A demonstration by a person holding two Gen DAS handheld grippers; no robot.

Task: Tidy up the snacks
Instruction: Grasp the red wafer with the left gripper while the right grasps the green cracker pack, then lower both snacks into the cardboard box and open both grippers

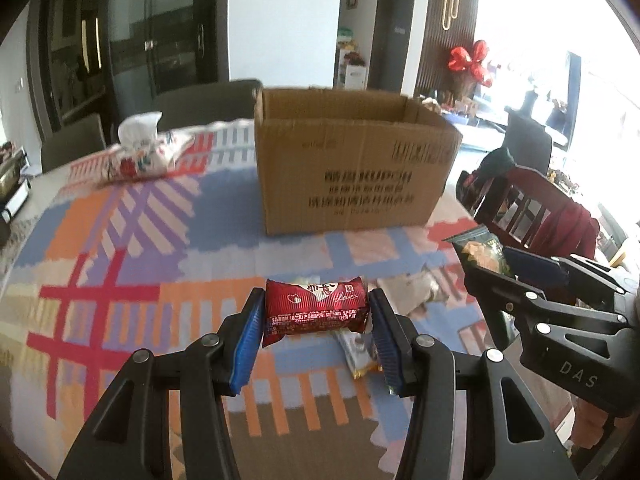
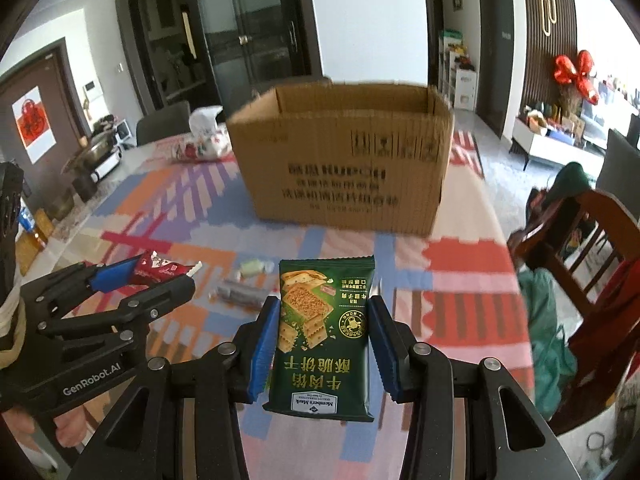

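My left gripper (image 1: pixel 316 320) is shut on a red snack packet (image 1: pixel 316 310) and holds it above the patterned tablecloth. My right gripper (image 2: pixel 324 332) is shut on a green cracker packet (image 2: pixel 326 336), held upright above the table. An open cardboard box (image 1: pixel 352 168) stands ahead at the far middle of the table; it also shows in the right wrist view (image 2: pixel 344 160). The right gripper with its green packet (image 1: pixel 480 252) shows at the right of the left wrist view. The left gripper with the red packet (image 2: pixel 158 270) shows at the left of the right wrist view.
Loose small snacks (image 2: pixel 240 292) lie on the tablecloth (image 2: pixel 460 272) between the grippers, and more (image 1: pixel 356 352) under the left gripper. A tissue pack (image 1: pixel 140 152) lies at the back left. A wooden chair (image 2: pixel 592 264) stands at the table's right edge.
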